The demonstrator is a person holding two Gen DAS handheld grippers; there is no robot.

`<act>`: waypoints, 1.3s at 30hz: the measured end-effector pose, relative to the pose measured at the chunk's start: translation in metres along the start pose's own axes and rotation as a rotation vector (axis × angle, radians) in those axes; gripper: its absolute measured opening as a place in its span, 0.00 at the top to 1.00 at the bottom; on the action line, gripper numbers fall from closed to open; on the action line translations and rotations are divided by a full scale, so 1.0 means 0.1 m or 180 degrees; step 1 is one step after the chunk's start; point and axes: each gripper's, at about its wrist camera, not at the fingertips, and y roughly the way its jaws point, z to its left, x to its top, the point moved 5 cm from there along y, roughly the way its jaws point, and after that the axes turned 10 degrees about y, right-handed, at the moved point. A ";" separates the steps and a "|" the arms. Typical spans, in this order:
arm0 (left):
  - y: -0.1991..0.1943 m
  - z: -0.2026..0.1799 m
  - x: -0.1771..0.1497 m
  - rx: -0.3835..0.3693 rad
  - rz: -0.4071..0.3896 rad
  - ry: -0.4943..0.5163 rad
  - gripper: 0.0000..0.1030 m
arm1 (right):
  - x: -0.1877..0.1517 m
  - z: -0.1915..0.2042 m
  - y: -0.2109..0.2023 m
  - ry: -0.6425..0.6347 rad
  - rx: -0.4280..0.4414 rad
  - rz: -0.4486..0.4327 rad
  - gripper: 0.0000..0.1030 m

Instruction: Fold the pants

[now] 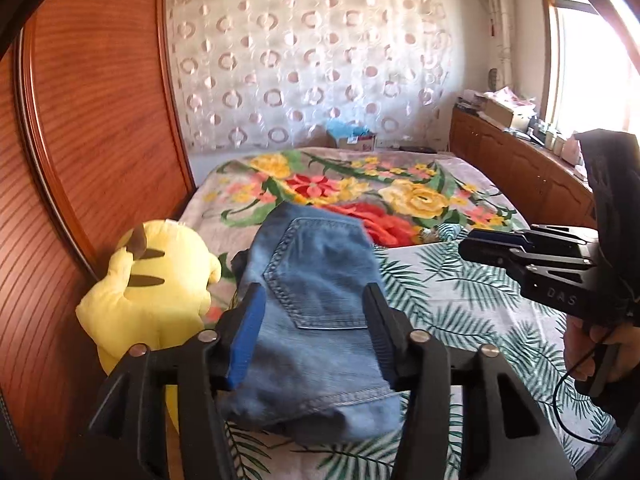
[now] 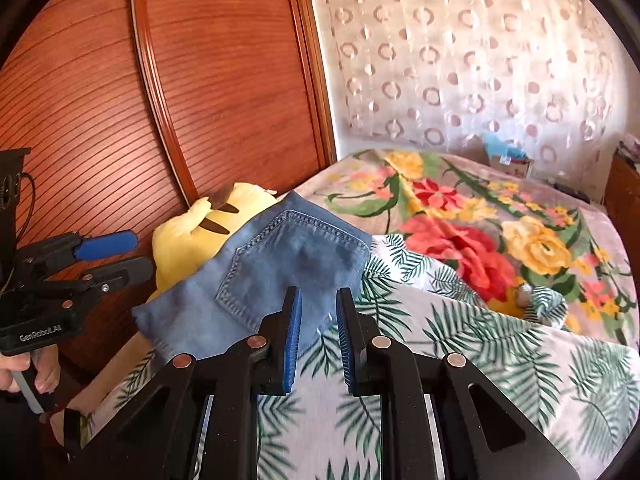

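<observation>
Left gripper level over one folded pair of jeans, fingers wide apart – right gripper near right, fingers slightly apart, empty. One yellow plush left.

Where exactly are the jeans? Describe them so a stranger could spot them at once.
Start at the big reddish wooden wardrobe beside the bed. At its foot sits a yellow plush toy, and the folded jeans lie right beside it on the palm-leaf sheet. They are the only blue denim there, with a stitched back pocket facing up.
</observation>
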 end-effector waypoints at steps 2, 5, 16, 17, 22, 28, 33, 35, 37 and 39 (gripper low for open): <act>-0.14 -0.12 0.04 -0.0022 -0.0106 0.0030 0.27 | -0.08 0.05 -0.22 -0.0021 -0.0025 -0.0065 0.82; -0.31 -0.24 0.09 -0.0049 -0.0226 0.0070 0.20 | -0.22 0.10 -0.57 -0.0049 -0.0069 -0.0163 0.82; -0.94 -0.69 0.31 -0.0040 -0.0716 0.0232 0.00 | -0.58 0.20 -1.65 -0.0010 -0.0347 -0.0551 0.60; -0.97 -0.74 0.33 -0.0034 -0.0734 0.0245 0.00 | -0.61 0.22 -1.74 -0.0015 -0.0373 -0.0597 0.55; -1.14 -0.90 0.35 -0.0064 -0.0786 0.0255 0.00 | -0.70 0.26 -2.12 0.0043 -0.0580 -0.0798 0.40; -1.30 -1.10 0.30 -0.0074 -0.0807 0.0222 0.00 | -0.84 0.32 -2.43 0.0116 -0.0866 -0.0964 0.37; -1.41 -1.22 0.24 -0.0151 -0.0819 0.0194 0.00 | -1.00 0.47 -2.63 0.0189 -0.1057 -0.1088 0.37; -1.45 -1.27 0.21 -0.0160 -0.0833 0.0174 0.00 | -1.05 0.53 -2.68 0.0230 -0.1116 -0.1122 0.37; -1.50 -1.32 0.20 -0.0167 -0.0850 0.0147 0.00 | -1.10 0.59 -2.73 0.0261 -0.1169 -0.1146 0.37; -1.53 -1.34 0.19 -0.0168 -0.0861 0.0123 0.00 | -1.09 0.67 -2.68 0.0268 -0.1235 -0.1149 0.37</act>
